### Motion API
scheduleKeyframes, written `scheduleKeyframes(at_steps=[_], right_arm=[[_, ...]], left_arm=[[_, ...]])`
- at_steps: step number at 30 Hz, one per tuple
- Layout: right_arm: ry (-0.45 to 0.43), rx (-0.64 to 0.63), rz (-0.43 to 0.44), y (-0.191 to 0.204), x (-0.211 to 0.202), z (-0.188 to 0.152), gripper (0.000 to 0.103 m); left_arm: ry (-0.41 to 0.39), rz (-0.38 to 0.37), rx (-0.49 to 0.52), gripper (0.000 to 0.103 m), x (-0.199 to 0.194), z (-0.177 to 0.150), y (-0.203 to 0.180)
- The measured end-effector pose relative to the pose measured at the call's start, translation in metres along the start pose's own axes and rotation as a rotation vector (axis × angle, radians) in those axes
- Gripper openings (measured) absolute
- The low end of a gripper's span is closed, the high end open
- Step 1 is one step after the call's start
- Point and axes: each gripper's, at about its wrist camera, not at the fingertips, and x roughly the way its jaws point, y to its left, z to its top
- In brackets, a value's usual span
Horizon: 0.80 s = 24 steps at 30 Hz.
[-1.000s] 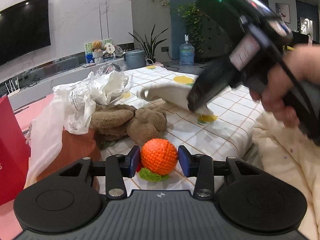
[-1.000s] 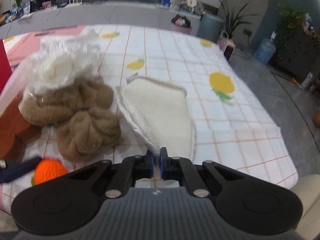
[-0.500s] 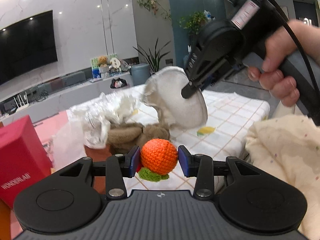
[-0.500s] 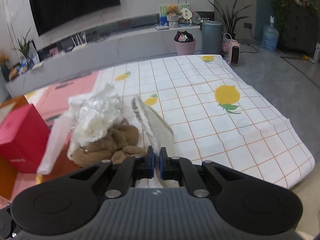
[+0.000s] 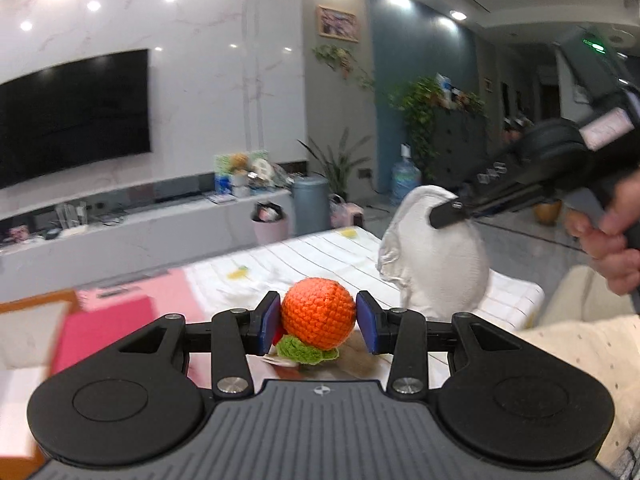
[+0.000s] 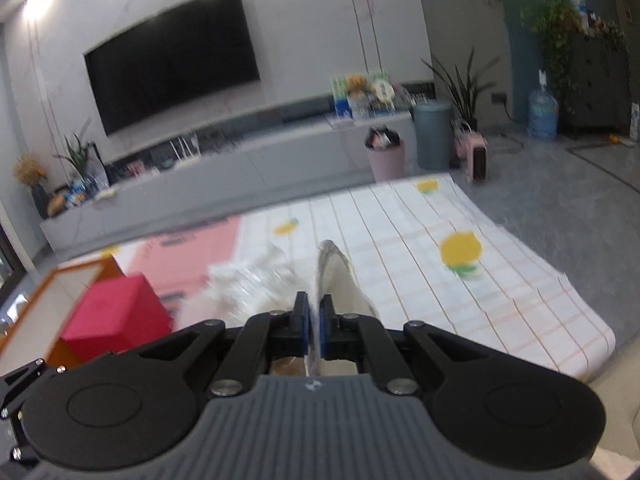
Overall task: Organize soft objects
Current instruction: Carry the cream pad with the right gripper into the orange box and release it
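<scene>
My left gripper (image 5: 318, 320) is shut on an orange crocheted ball (image 5: 318, 314) with a green leaf base, held up above the table. At the right of the left wrist view a hand carries my right gripper (image 5: 450, 216), shut on the edge of a white fleecy cloth (image 5: 436, 264) that hangs in the air. In the right wrist view that cloth (image 6: 340, 280) shows edge-on, pinched between the shut blue pads of the right gripper (image 6: 315, 330). A crumpled clear plastic bag (image 6: 244, 284) lies on the table below, blurred.
A table with a white lemon-print checked cloth (image 6: 460, 280) stretches ahead, with a pink mat (image 6: 188, 252) at its left. A red box (image 6: 116, 314) stands by an orange-rimmed tray (image 6: 60, 292). A cream garment (image 5: 592, 360) lies at the near right.
Both grippers have risen from the table. The white cloth went from lying flat to hanging in the air. The brown plush items have dropped out of sight below; the views tilted up towards the TV wall.
</scene>
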Motion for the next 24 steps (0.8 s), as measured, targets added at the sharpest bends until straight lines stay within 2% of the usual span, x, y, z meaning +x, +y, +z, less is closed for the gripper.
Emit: scheduleKeyframes(at_steps=[5,9,12,14,16,21,24], right_arm=[[0.004,0.002,0.115,0.041,-0.021,0.023,0.002],[-0.022,-0.007,0.232,0.092,-0.036,0.036,0.002],[-0.039,-0.059,0.299,0.141,-0.04,0.039,0.002],[-0.043,-0.111,0.351,0.174,-0.039,0.038,0.002],[-0.042,-0.152,0.399,0.207,-0.035,0.036,0.002],[-0.003,-0.173,0.488,0.28,-0.002,0.03,0.002],[0.032,-0.211,0.501,0.319,0.022,0.02,0.002]], left_arm=[[-0.046,0.083,-0.005,0.047,-0.036,0.025,0.048],[-0.04,0.194,-0.028,0.047,-0.062,0.033,0.098],[0.014,0.273,-0.045,0.047,-0.071,0.023,0.139],[0.067,0.343,-0.061,0.047,-0.073,0.012,0.167],[0.133,0.381,-0.099,0.047,-0.069,0.001,0.187],[0.211,0.374,-0.194,0.047,-0.058,-0.03,0.224],[0.252,0.376,-0.153,0.047,-0.047,-0.039,0.235]])
